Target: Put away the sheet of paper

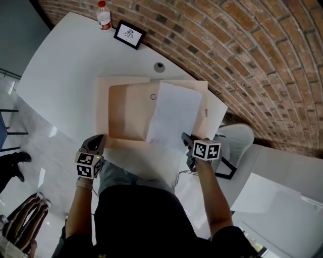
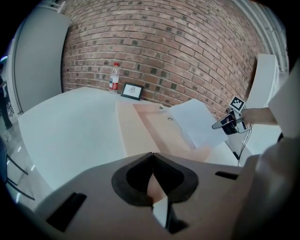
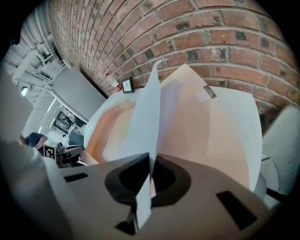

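An open peach folder (image 1: 128,118) lies flat on the white table (image 1: 65,75). The white sheet of paper (image 1: 174,118) hangs over the folder's right half, its near edge lifted. My right gripper (image 1: 185,137) is shut on that near edge; in the right gripper view the sheet (image 3: 147,108) rises edge-on from the closed jaws (image 3: 150,164) above the folder (image 3: 187,112). My left gripper (image 1: 97,140) sits at the folder's near-left corner, jaws closed (image 2: 152,159) with a peach edge of the folder (image 2: 140,126) between them. The left gripper view also shows the paper (image 2: 194,124) and the right gripper (image 2: 220,124).
A water bottle (image 1: 104,15) and a small framed picture (image 1: 129,34) stand at the table's far edge by the brick wall (image 1: 242,50). A cable grommet (image 1: 159,66) sits behind the folder. A white chair (image 1: 237,136) is at the right, a striped bag (image 1: 22,216) on the floor left.
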Available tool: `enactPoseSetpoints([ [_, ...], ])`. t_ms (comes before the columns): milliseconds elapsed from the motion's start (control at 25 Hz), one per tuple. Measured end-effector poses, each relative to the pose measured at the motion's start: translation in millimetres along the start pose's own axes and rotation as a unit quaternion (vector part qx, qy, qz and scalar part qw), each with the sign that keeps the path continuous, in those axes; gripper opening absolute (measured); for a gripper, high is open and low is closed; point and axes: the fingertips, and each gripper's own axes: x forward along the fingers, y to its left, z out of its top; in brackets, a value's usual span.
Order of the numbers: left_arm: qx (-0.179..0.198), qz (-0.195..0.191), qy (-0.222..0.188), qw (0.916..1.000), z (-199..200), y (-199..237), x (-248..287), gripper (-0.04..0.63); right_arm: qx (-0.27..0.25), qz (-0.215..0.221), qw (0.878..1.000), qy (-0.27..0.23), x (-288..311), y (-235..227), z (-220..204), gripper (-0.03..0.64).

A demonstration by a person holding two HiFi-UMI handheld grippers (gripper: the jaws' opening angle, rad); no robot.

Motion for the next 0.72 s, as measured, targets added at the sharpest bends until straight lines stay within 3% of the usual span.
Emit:
enactPoseSetpoints([
  [400, -0.016, -0.004, -0.017, 0.9997, 2.7, 0.3, 1.3, 0.003, -0.041, -0.007, 0.999, 0.026, 25.0, 11.2, 6.6, 0.009],
  [720, -0.019, -0.007, -0.028, 0.9994, 3.0, 0.3, 1.5, 0.003, -0.049, 0.022, 0.998, 0.045, 54.4, 42.9, 4.7, 0.009],
])
